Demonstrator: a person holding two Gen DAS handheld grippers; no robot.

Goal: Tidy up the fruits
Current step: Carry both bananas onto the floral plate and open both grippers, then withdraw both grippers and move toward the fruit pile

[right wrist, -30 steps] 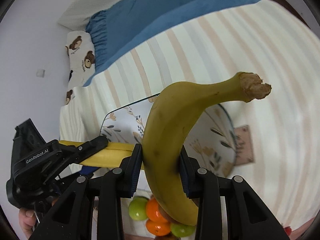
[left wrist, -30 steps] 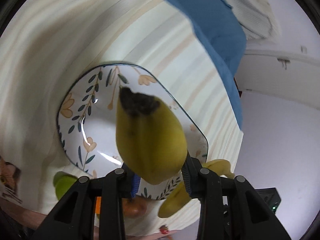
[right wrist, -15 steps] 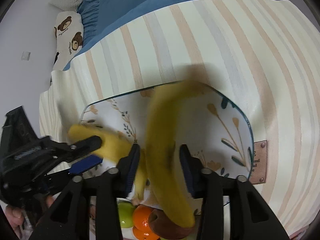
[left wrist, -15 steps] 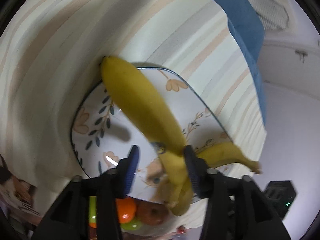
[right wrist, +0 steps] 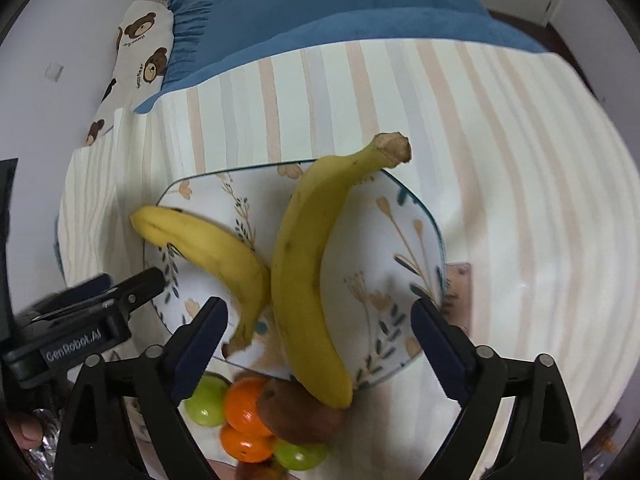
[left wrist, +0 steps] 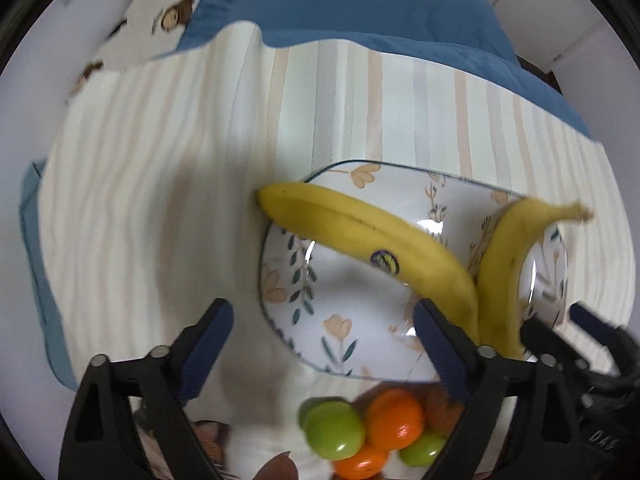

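Both bananas lie on the floral plate [right wrist: 416, 216], loose of us. Our left gripper [left wrist: 320, 344] and right gripper [right wrist: 320, 340] hang above it with jaws opening wide, pads pressing on nothing. In the right wrist view the near end of the larger banana sits between the right jaws but untouched.

The stickered banana [left wrist: 360, 236] lies across the plate's left side, its blunt tip over the left rim. The larger banana [right wrist: 308, 264] runs near to far, stem [right wrist: 394, 146] poking past the far rim and near end overhanging the near rim. The two touch at the plate's near side, forming a V.

We judge the banana step done. Left over: a cluster just beyond the near rim, with green apples [left wrist: 334, 428], oranges [right wrist: 244, 404] and a brown fruit [right wrist: 296, 408] we cannot name, touching each other. Whether they sit in a dish of their own, we cannot tell.

Room: the striped cloth [right wrist: 520, 160] is bare left, right and far of the plate. A blue blanket [right wrist: 340, 8] and a bear-print pillow [right wrist: 140, 44] lie well apart at the far side. The near side is crowded: the large banana's end rests over the brown fruit, and our grippers stand close together.
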